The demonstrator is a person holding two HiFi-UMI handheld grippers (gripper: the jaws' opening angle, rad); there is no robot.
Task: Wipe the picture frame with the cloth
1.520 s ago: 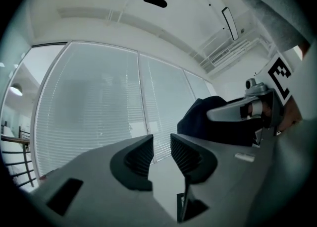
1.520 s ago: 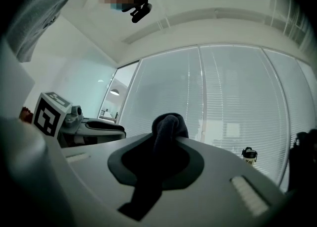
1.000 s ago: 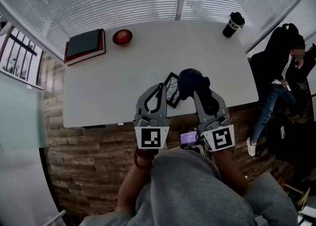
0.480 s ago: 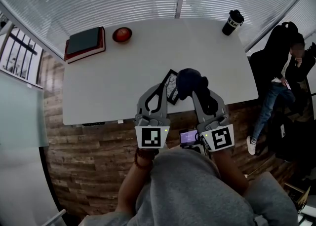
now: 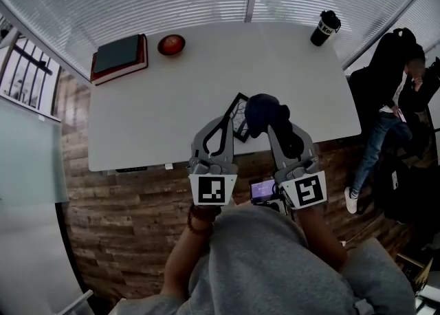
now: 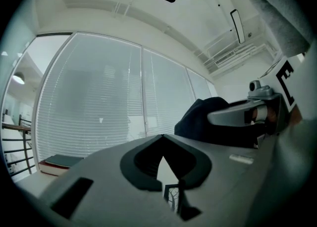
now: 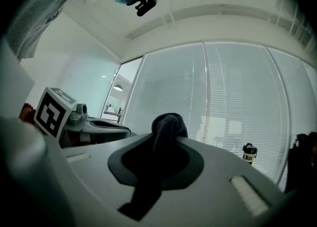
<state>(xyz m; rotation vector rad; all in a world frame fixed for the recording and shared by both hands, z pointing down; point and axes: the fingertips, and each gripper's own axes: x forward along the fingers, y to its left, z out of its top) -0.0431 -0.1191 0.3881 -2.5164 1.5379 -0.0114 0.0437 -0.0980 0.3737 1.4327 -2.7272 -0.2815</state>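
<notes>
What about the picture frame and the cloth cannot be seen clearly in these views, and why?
Head view: the picture frame is partly covered by the cloth and the left claw; its image is too small to read.
Left gripper view: only a sliver of the frame shows between the jaws; the claw's body hides the rest.
Cloth touching frame or not: hidden by the cloth itself.
Tips of the right claw: buried in the cloth.

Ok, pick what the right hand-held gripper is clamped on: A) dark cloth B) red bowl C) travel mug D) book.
A: in the right gripper view the right hand-held gripper has its jaws closed on the dark cloth, which bunches out past them.
</notes>
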